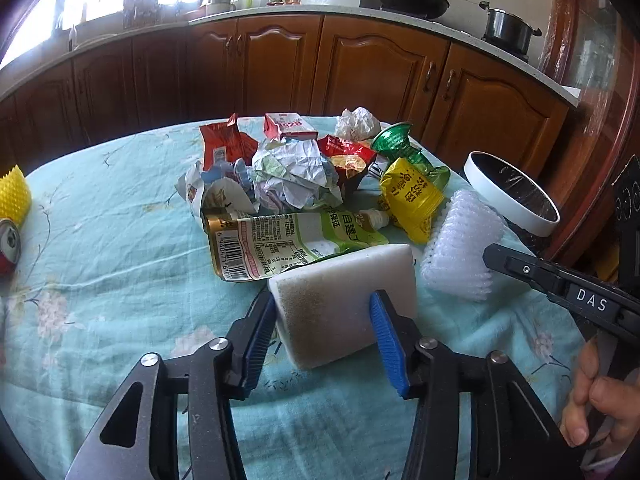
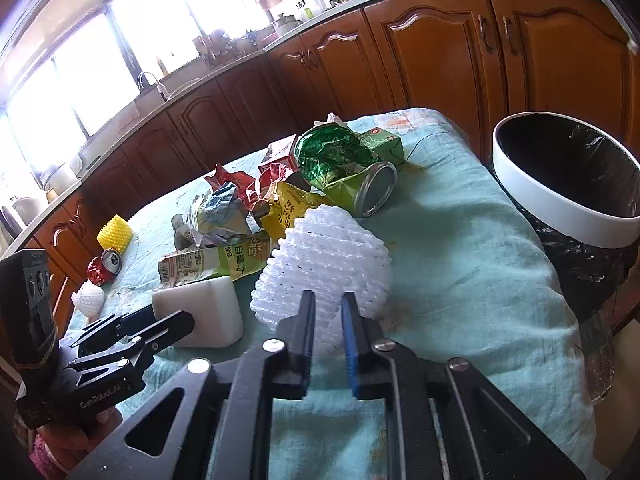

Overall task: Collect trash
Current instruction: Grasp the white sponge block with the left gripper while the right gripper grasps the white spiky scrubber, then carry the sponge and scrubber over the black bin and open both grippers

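Observation:
My left gripper (image 1: 322, 308) is shut on a white foam block (image 1: 344, 300), which also shows in the right wrist view (image 2: 204, 308), just above the cloth. My right gripper (image 2: 327, 308) is shut on a white foam fruit net (image 2: 328, 264), also seen in the left wrist view (image 1: 464, 248). A trash pile lies behind: a flattened green-and-white carton (image 1: 296, 244), crumpled paper (image 1: 296, 172), red wrappers (image 1: 224, 144), a yellow bag (image 1: 412, 196) and a crushed green can (image 2: 352, 172). The white bin (image 2: 560, 216) with a black liner stands at the table's right edge.
A teal floral cloth (image 1: 120, 264) covers the table. A yellow foam net (image 2: 115, 232), a crushed red can (image 2: 105, 266) and a small white foam net (image 2: 89, 298) lie at the left. Wooden cabinets (image 1: 360, 64) stand behind.

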{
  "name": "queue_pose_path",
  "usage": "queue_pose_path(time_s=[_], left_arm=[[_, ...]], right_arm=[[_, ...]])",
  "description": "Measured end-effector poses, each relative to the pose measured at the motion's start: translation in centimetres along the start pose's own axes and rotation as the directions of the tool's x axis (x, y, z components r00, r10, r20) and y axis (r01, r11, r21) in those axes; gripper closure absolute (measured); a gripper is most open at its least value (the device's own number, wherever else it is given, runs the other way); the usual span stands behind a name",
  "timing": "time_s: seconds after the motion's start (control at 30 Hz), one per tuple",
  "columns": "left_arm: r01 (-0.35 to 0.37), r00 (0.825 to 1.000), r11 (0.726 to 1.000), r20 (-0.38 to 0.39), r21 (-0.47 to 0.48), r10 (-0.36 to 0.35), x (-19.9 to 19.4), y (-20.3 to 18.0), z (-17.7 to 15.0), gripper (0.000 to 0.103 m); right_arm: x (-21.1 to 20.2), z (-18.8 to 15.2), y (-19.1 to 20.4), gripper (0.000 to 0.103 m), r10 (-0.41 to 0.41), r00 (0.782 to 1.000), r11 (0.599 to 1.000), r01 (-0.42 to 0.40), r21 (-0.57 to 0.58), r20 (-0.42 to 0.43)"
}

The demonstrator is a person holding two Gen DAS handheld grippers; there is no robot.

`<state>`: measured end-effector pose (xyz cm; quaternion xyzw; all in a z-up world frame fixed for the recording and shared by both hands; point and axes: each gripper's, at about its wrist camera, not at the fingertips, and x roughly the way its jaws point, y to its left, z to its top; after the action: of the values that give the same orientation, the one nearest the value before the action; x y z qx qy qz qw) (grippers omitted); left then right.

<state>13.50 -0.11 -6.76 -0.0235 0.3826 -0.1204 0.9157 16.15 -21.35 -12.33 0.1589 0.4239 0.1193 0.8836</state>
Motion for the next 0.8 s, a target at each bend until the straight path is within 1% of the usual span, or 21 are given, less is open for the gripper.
queue_pose_path(time_s=[0.07, 0.1, 0.17, 0.23, 0.37, 0.53, 0.67, 0.8], left_arm=[[0.005, 1.000, 1.000, 0.016, 0.001, -0.005, -0.5, 0.1, 0.1, 0.071], [0.013, 1.000, 1.000, 0.024, -0.001, -0.013, -0.8, 0.1, 0.2, 0.073], [0.033, 0.999, 0.999, 0.042, -0.006, -0.033, -1.8, 0.1, 0.2, 0.079], [0.050, 0.997, 0.999, 0.055, -0.003, -0.050, -2.5, -0.1, 0.3, 0.083], [0.082, 0.993, 0.997, 0.083, 0.007, -0.082, -3.8, -1.1, 0.4, 0.085], [0.098, 0.988, 0.993, 0.113, 0.060, -0.105, -4.4, -3.1, 1.1, 0.086], [0.110, 0.986, 0.989, 0.112, 0.097, -0.121, -3.7, -4.9, 2.2, 0.086], [0.118, 0.986, 0.985, 0.105, 0.129, -0.132, -1.8, -6.7, 3.7, 0.086]], right_arm=[[-0.6, -0.2, 0.0, 0.097, 0.000, 1.000, 1.000, 0.001, -0.006, 0.011], [-0.9, -0.2, -0.1, 0.098, 0.002, 1.000, 1.000, -0.002, -0.006, 0.017], [-1.6, -0.1, -0.5, 0.098, 0.004, 1.000, 1.000, -0.004, 0.000, 0.025], [-2.4, 0.0, -0.9, 0.099, 0.000, 0.999, 1.000, 0.000, 0.005, 0.038], [-3.9, 0.5, -1.7, 0.099, -0.010, 0.998, 1.000, 0.009, 0.015, 0.069], [-5.6, 1.1, -2.8, 0.100, -0.027, 0.994, 0.999, 0.025, 0.026, 0.108], [-6.7, 1.8, -4.3, 0.100, -0.047, 0.990, 0.998, 0.041, 0.050, 0.134], [-7.6, 2.5, -6.2, 0.100, -0.074, 0.986, 0.995, 0.063, 0.076, 0.151]])
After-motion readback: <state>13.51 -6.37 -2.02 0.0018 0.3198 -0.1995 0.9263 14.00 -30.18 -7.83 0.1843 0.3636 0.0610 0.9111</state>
